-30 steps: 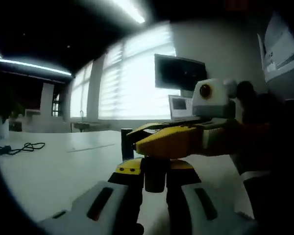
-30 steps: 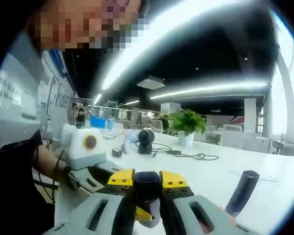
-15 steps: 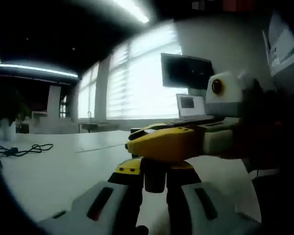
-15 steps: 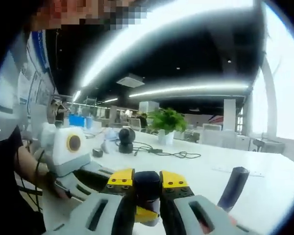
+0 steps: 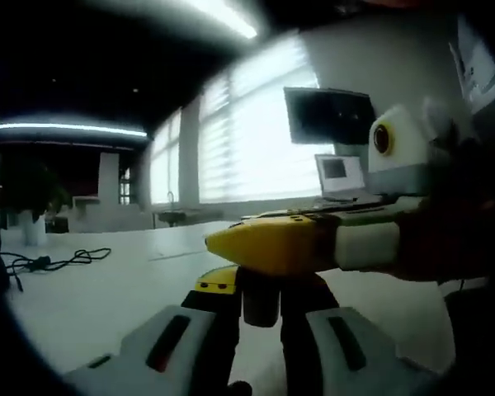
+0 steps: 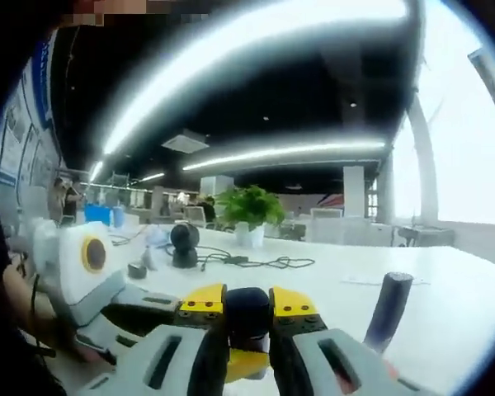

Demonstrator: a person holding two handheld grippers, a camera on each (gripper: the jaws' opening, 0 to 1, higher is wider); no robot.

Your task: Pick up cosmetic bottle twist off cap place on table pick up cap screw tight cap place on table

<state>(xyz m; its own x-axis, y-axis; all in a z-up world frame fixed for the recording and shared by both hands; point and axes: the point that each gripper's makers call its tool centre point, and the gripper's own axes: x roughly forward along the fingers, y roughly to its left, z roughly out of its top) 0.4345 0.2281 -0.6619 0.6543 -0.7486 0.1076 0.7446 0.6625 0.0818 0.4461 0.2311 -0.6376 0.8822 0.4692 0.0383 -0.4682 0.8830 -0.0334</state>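
Observation:
In the left gripper view my left gripper (image 5: 260,285) is shut on a dark cosmetic bottle (image 5: 260,307) held above the white table (image 5: 99,289). My right gripper (image 5: 274,243) reaches in from the right, its yellow jaw lying across the bottle's top. In the right gripper view my right gripper (image 6: 247,302) is shut on the dark cap end (image 6: 247,318) of the bottle. The left gripper (image 6: 140,304) comes in from the left, and a yellow jaw tip (image 6: 247,364) shows just under the cap. The bottle's lower body is hidden by the jaws.
A dark upright cylinder (image 6: 386,312) stands on the table (image 6: 330,276) to the right. Further back are a potted plant (image 6: 249,216), a black round device (image 6: 184,242) and a cable (image 6: 256,262). A laptop (image 5: 340,173), a monitor (image 5: 330,115) and another cable (image 5: 54,262) lie beyond.
Both views have swung, so the background has shifted. The two grippers stay clamped on the bottle and cap; the right gripper's body now sits further right in the left gripper view.

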